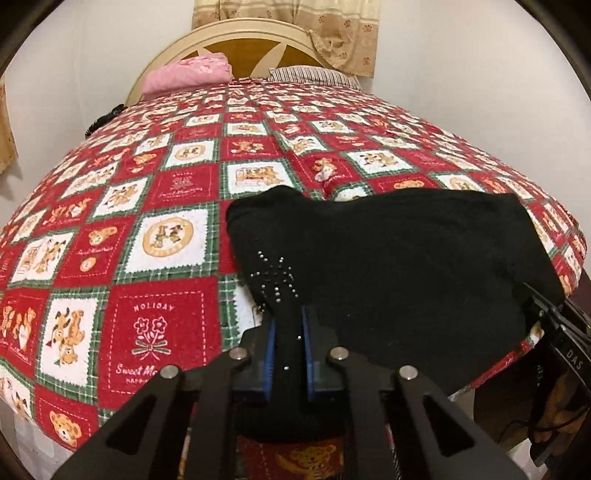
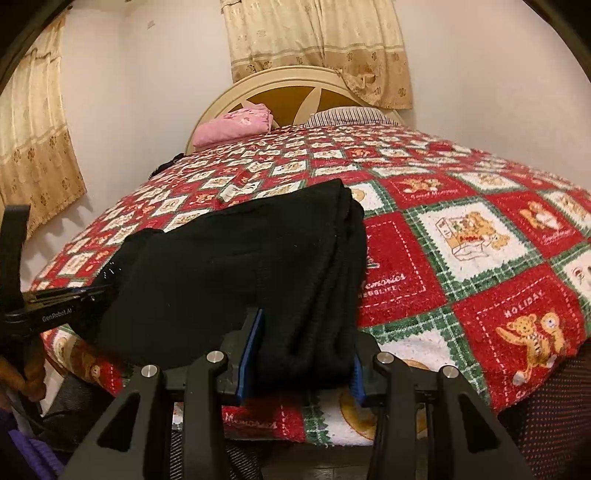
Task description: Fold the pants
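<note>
Black pants (image 1: pixel 388 258) lie folded across the near edge of the bed, with a patch of small shiny studs (image 1: pixel 275 275) at their left end. My left gripper (image 1: pixel 289 328) is shut on that studded end, a thin fold of black cloth pinched between its blue pads. In the right wrist view the pants (image 2: pixel 229 266) stretch away to the left, and my right gripper (image 2: pixel 304 358) is shut on their thick, bunched right end. The left gripper (image 2: pixel 98 290) also shows at the far left, at the pants' other end.
The bed carries a red, white and green teddy-bear blanket (image 1: pixel 155 236) that runs back to a cream headboard (image 1: pixel 221 35). A folded pink cloth (image 1: pixel 188 74) and a striped pillow (image 1: pixel 314 75) lie at the head. Curtains (image 2: pixel 314 44) hang behind. The bed's front edge drops off just below both grippers.
</note>
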The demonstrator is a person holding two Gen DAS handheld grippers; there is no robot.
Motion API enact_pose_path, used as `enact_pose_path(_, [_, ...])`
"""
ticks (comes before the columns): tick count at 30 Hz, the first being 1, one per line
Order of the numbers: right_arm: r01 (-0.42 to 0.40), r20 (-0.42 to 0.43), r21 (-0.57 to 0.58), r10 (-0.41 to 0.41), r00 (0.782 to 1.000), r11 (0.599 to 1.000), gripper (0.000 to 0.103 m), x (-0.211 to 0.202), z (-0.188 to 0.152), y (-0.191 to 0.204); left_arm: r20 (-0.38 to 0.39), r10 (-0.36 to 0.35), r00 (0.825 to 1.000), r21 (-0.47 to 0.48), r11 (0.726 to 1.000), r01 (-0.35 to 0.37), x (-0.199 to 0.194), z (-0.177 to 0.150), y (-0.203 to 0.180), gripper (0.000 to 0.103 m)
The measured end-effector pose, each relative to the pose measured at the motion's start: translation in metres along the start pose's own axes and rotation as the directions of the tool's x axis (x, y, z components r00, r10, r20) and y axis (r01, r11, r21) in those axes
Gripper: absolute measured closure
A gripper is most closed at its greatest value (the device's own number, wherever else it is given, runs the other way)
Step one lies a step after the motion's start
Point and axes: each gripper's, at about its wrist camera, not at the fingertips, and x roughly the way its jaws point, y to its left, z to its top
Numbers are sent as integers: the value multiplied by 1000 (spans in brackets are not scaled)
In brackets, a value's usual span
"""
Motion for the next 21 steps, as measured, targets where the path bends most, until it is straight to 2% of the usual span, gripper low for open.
enact_pose_path(4, [42, 24, -70, -40, 999, 997, 69, -6, 1, 14, 9, 11, 1000, 3, 1000, -11, -3, 1, 0, 91])
enact_pose_path(8, [84, 68, -151, -75, 995, 985, 73, -15, 5, 32, 37, 16, 999, 13, 1000, -17, -11, 5, -2, 91])
enact_pose_path(15, [69, 130, -177, -46, 990, 982, 75, -30, 23, 49, 75, 4, 997, 8, 1000, -4, -22, 15, 5, 91])
enact_pose_path(21, [35, 167, -226, 3, 986, 974, 75, -29, 36, 80, 143, 34, 989, -23, 999, -31, -35, 32, 25, 92])
